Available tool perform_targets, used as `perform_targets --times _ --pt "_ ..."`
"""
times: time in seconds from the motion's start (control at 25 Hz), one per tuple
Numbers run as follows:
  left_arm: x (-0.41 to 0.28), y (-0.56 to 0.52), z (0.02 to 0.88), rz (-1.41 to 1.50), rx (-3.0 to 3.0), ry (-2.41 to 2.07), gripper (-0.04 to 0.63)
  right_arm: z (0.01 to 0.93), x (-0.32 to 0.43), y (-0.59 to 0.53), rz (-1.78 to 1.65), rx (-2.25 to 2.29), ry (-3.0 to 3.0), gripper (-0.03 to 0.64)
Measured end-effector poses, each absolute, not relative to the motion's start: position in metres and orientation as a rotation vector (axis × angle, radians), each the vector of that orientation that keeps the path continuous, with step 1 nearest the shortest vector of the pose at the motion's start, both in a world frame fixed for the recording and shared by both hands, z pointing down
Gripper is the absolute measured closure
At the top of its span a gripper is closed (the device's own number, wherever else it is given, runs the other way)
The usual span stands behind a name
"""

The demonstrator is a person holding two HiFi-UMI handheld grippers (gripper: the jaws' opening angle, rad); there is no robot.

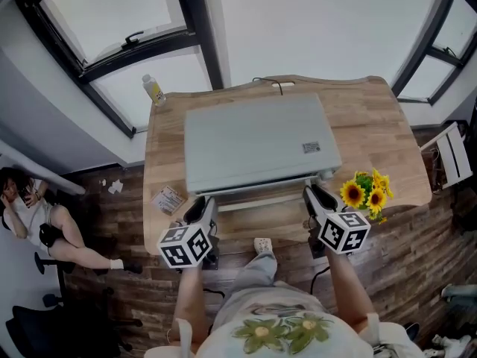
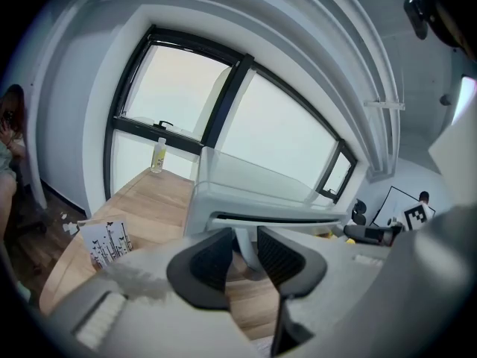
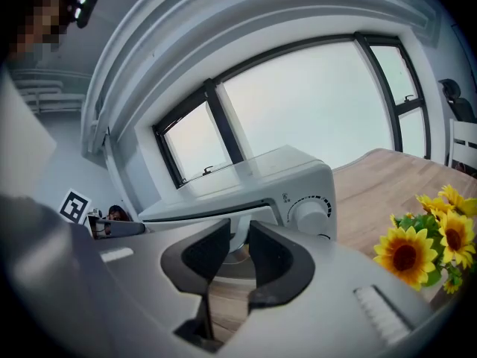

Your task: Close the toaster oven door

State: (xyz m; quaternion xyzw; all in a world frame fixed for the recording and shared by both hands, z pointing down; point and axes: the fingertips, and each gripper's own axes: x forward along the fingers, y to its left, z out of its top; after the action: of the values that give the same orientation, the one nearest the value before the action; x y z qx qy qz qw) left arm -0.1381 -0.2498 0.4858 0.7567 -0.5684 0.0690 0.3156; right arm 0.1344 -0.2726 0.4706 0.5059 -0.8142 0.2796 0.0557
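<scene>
A white toaster oven [image 1: 257, 140] sits in the middle of the wooden table [image 1: 373, 118]. Its door stands upright against the front, with a thin dark seam along its top edge [image 2: 276, 218]. The white door handle [image 1: 261, 195] runs across the front. My left gripper [image 1: 200, 207] is at the handle's left end, its dark jaws closed on the white handle post [image 2: 244, 246]. My right gripper [image 1: 317, 196] is at the right end, jaws closed on the other post [image 3: 240, 226], just left of the control knob [image 3: 308, 213].
A small bottle [image 1: 153, 89] stands at the table's back left corner and a printed card [image 1: 168, 199] lies at the front left. Sunflowers [image 1: 369, 192] sit at the front right. A person [image 1: 37, 226] sits on the floor at left; a white chair [image 1: 451, 155] is at right.
</scene>
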Motion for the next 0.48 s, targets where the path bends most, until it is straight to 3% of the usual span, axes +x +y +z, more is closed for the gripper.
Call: perform_targets --times 0.48 --pt "-0.1414 -0.2597 0.4809 0.132 2.008 -1.545 0.484 0.4669 0.1323 -0.2842 0.843 1.526 -2.495 0.532"
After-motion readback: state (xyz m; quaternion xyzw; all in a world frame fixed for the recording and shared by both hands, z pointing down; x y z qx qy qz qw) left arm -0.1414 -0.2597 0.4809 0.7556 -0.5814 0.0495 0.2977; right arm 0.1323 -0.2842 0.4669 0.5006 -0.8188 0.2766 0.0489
